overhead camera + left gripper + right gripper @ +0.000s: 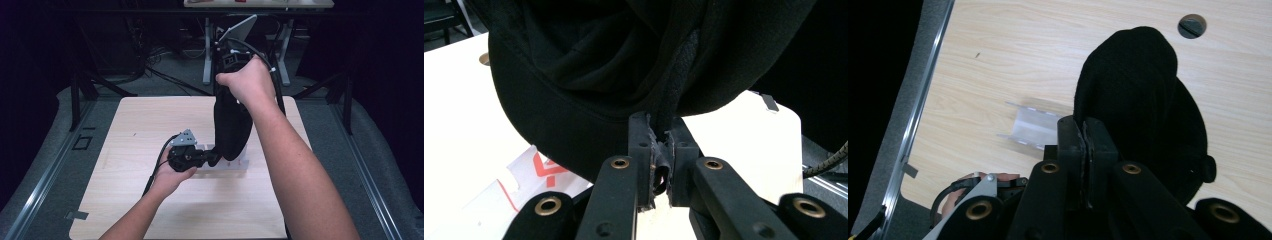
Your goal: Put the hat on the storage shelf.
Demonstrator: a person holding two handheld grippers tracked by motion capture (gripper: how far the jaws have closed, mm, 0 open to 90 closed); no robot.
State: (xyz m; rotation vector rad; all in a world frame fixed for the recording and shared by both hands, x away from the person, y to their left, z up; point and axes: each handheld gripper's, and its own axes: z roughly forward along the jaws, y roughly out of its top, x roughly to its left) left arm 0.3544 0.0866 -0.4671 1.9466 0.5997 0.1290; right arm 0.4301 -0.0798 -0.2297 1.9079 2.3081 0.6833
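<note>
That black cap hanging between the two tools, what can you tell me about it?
The black cap looks like soft matte fabric with a stiff curved brim. It hangs upright above the pale wooden table, over a clear plastic holder. The right gripper pinches its top edge from above; the left gripper is shut on a fold near its lower rim, beside a ribbed inner band.

Lab-like recording space; pale wooden table point(150, 210), floor rails point(40, 180), dark curtains, loose cables point(165, 75)
</note>
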